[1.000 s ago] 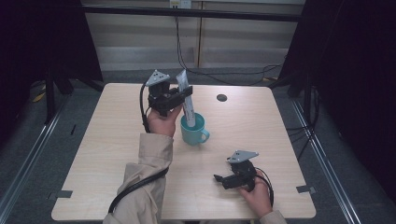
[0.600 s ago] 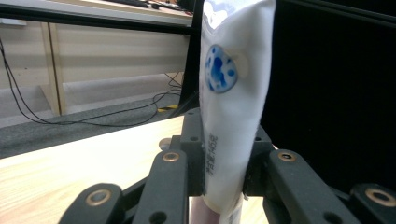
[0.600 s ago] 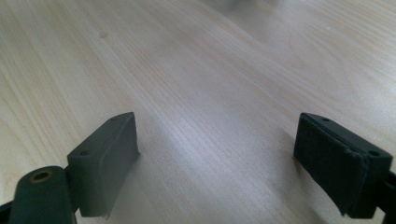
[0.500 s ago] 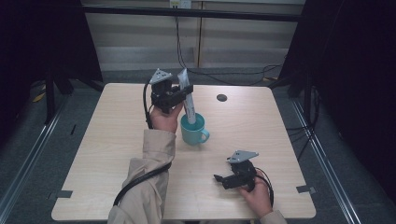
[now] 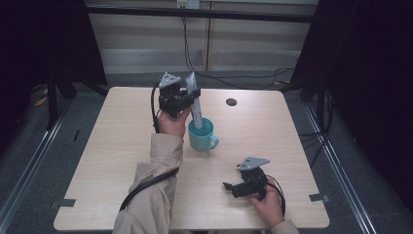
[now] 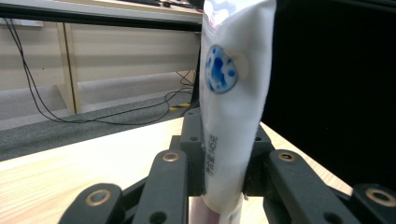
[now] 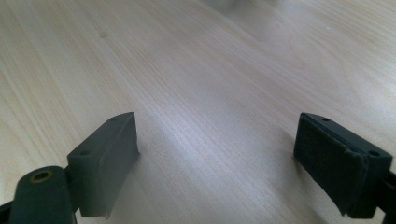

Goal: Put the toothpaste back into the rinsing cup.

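A white tube with a blue round mark stands upright, cap end down inside a teal mug near the middle of the table. My left gripper is shut on the tube's lower part, its black jaws pressing both sides. In the left gripper view the tube rises tall between the jaws. My right gripper rests low at the table's front right. It is open, its pads wide apart over bare wood with nothing between them.
The light wooden table has a small dark round hole at the back right. Black cables trail over the floor behind the table. Dark curtains flank both sides.
The left hand has shifted slightly with the tube, which still stands in the mug. The right gripper has stayed where it was.
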{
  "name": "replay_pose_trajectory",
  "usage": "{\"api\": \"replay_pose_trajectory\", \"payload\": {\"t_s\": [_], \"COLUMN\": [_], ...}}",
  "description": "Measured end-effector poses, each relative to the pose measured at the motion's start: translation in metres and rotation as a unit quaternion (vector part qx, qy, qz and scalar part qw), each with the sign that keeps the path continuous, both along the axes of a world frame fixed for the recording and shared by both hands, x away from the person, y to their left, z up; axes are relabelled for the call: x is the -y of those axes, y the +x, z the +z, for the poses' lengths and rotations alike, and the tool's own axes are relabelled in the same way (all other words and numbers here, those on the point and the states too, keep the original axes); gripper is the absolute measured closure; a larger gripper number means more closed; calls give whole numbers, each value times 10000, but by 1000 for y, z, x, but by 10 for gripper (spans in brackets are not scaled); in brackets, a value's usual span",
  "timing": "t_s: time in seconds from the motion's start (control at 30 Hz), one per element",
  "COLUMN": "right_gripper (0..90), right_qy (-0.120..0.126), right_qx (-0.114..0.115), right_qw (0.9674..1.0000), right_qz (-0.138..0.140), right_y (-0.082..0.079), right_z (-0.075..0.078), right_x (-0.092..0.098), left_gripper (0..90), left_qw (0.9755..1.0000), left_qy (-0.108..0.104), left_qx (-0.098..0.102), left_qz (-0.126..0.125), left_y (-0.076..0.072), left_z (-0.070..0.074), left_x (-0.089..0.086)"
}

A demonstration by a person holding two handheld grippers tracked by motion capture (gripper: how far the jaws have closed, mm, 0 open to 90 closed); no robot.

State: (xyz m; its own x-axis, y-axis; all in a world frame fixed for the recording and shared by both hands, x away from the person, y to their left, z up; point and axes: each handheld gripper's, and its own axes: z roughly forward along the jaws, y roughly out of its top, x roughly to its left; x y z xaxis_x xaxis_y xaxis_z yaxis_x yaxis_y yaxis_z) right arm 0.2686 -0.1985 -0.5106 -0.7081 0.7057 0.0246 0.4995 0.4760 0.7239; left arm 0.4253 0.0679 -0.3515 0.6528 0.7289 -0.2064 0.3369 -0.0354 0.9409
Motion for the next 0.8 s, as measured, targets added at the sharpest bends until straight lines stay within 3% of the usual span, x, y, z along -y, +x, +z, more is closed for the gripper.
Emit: {"api": "replay_pose_trajectory", "payload": {"t_s": [0.13, 0.8], "right_gripper": [130, 129], "right_qy": [-1, 8], "right_qx": [1, -10], "right_qw": [10000, 10000], "right_qz": [8, 3], "right_y": [0, 0], "right_z": [0, 0], "right_x": [0, 0], "left_gripper": [758, 754], "left_qw": [9999, 9999], "left_qy": [121, 85], "left_qx": [39, -56], "left_qz": [23, 133], "left_y": [1, -4], "left_z": [-4, -32], "left_x": [4, 16]}}
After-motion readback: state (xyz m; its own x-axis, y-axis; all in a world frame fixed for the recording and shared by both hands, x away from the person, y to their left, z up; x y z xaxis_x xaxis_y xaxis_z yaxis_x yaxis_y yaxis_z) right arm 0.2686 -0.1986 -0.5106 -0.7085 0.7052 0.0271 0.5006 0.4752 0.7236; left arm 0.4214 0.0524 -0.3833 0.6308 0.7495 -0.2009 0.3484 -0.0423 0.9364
